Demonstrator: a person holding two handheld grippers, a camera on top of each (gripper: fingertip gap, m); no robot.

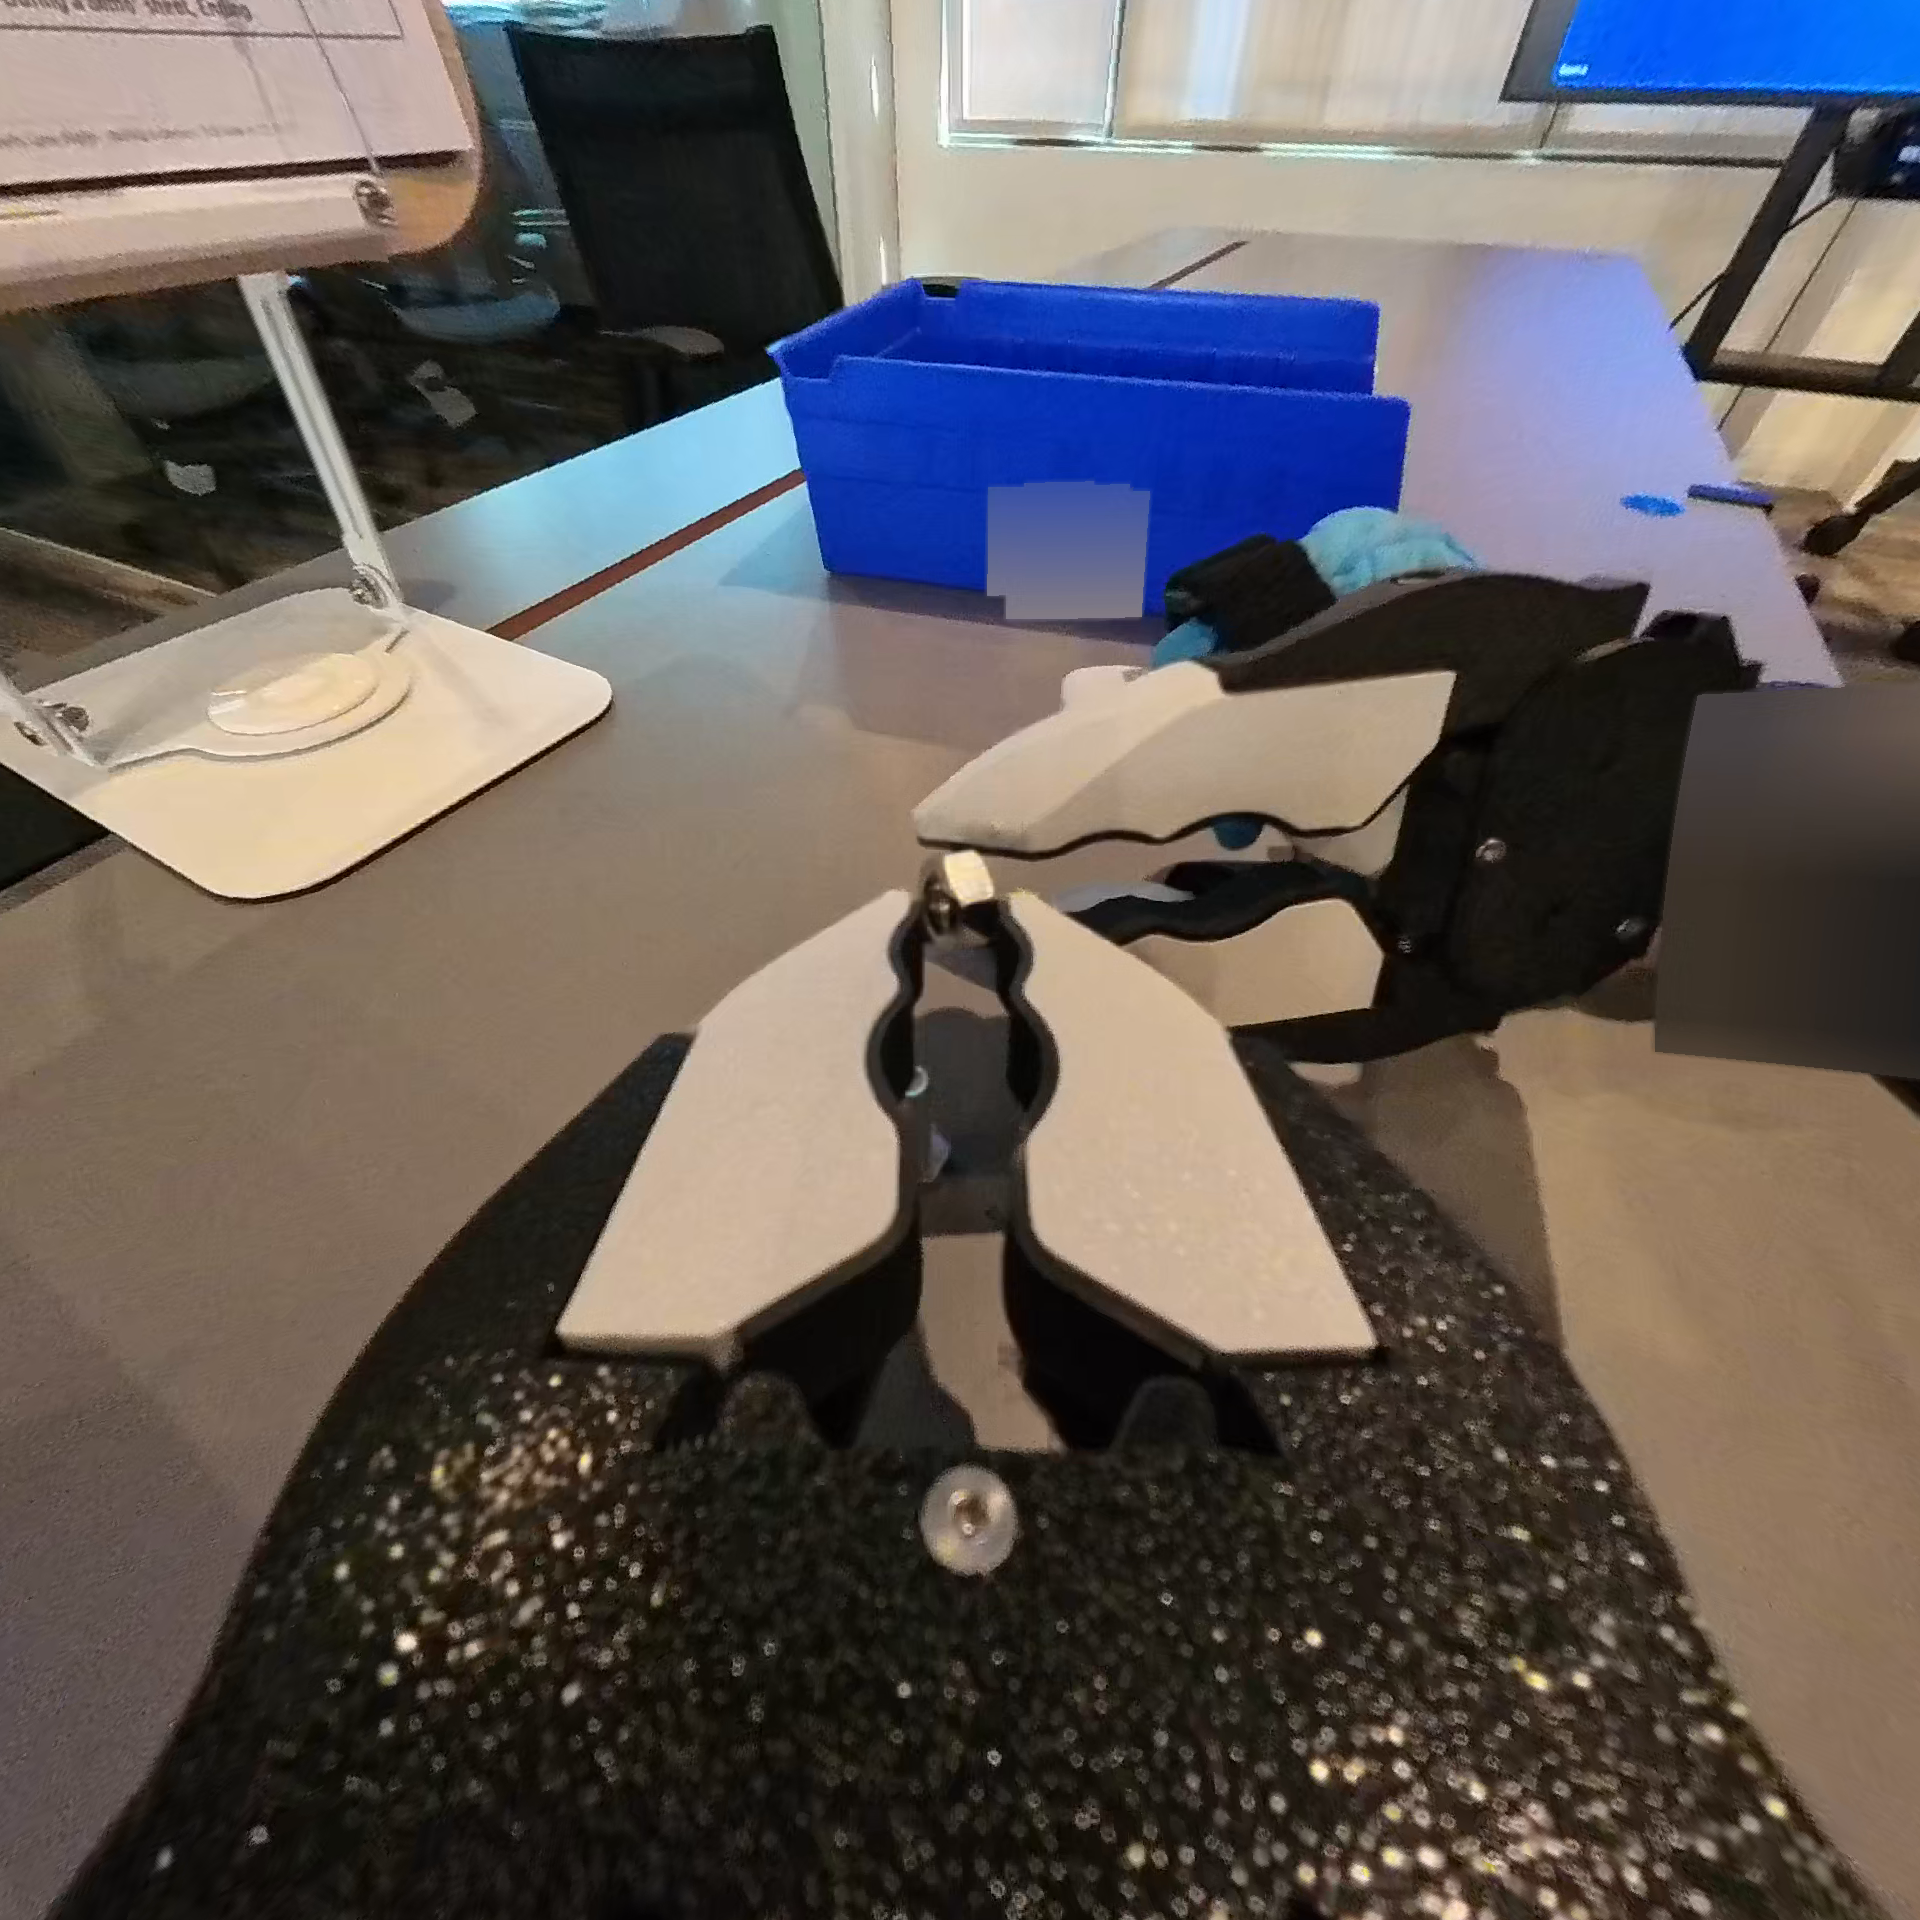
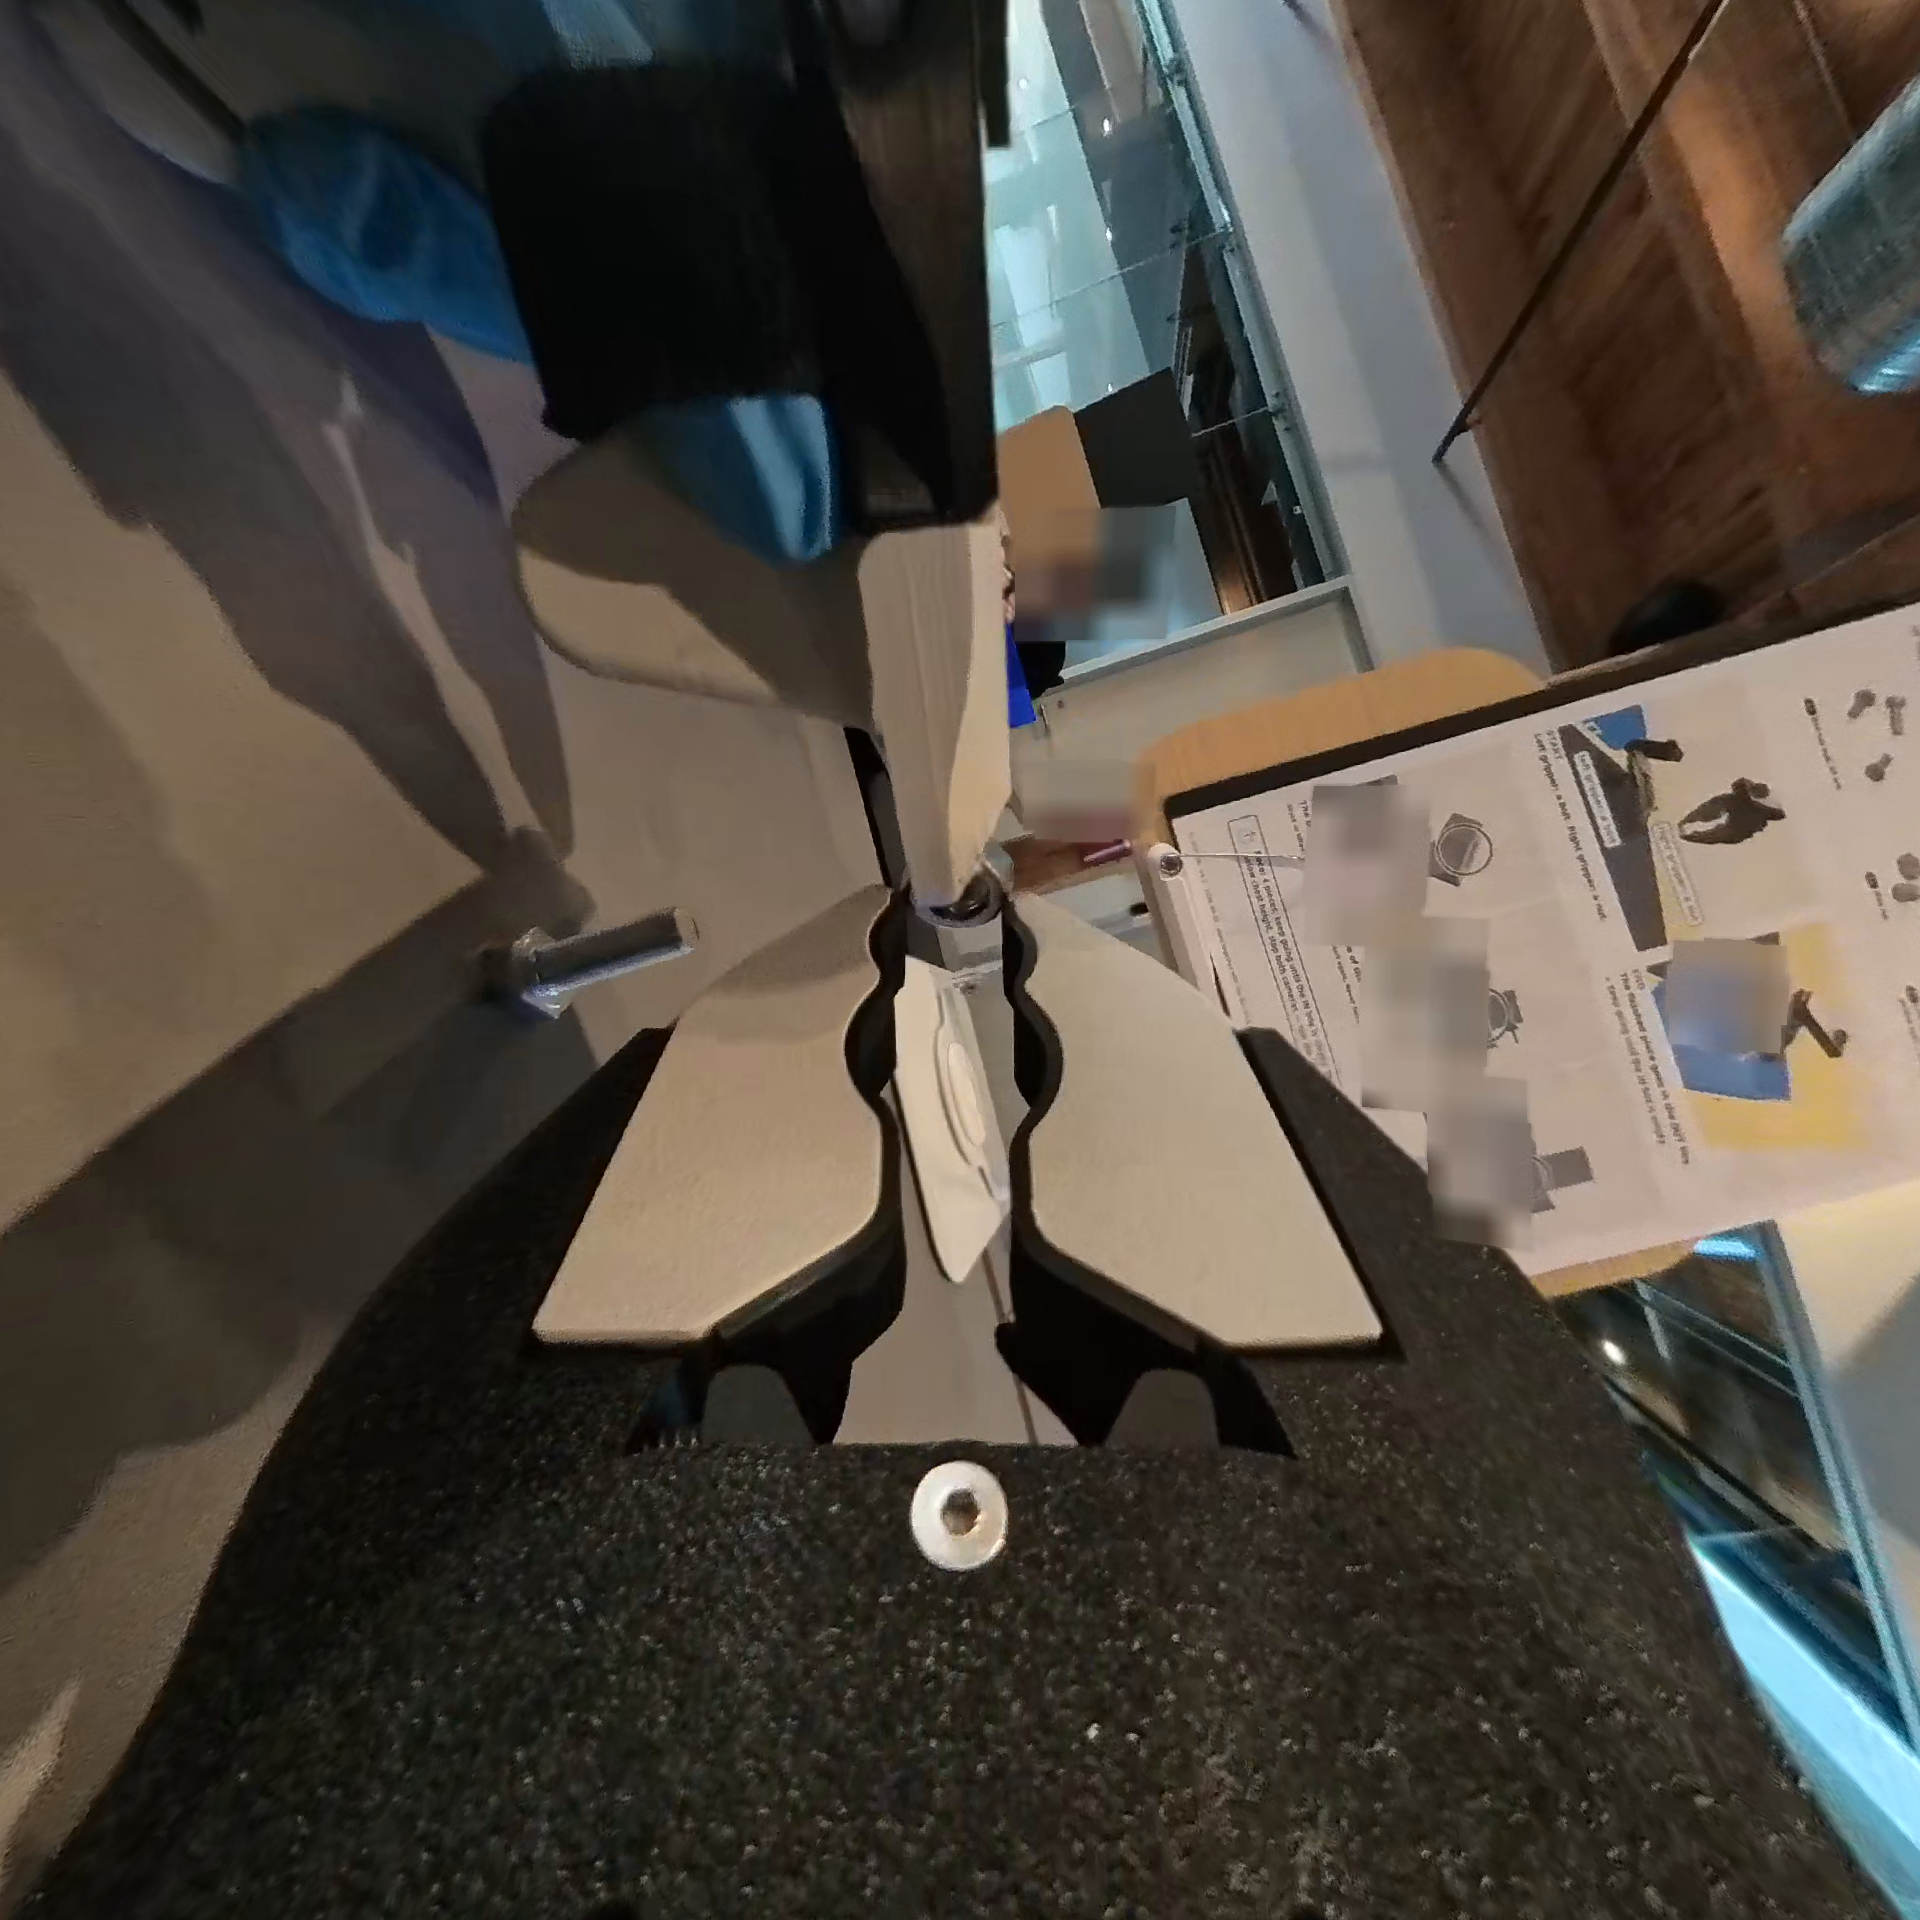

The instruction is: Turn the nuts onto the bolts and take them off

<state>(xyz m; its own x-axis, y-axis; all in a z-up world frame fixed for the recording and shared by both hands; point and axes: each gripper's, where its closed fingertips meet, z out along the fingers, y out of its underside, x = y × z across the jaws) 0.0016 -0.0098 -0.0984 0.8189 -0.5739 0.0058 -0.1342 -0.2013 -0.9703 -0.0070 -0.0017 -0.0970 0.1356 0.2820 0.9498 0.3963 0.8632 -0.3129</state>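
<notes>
Two small, hard, slick steel parts: my left gripper point(image 1: 961, 914) pinches the nut point(image 1: 958, 891) across its flats, my right gripper point(image 2: 951, 920) seemingly clamps a bolt point(image 2: 966, 906).

Grey worktop point(image 1: 312, 1091) with a dark seam stripe. Resting on it: blue bin point(image 1: 1091, 457), white base of a clear sign stand point(image 1: 343, 769), one loose silver bolt point(image 2: 597, 966). Blue tape marks point(image 1: 1652, 506) near far edge.

we are seeing a bin point(image 1: 1091, 457) sitting on the worktop point(image 1: 416, 1091) behind the tongs, a document stand point(image 1: 312, 748) standing to its left.
</notes>
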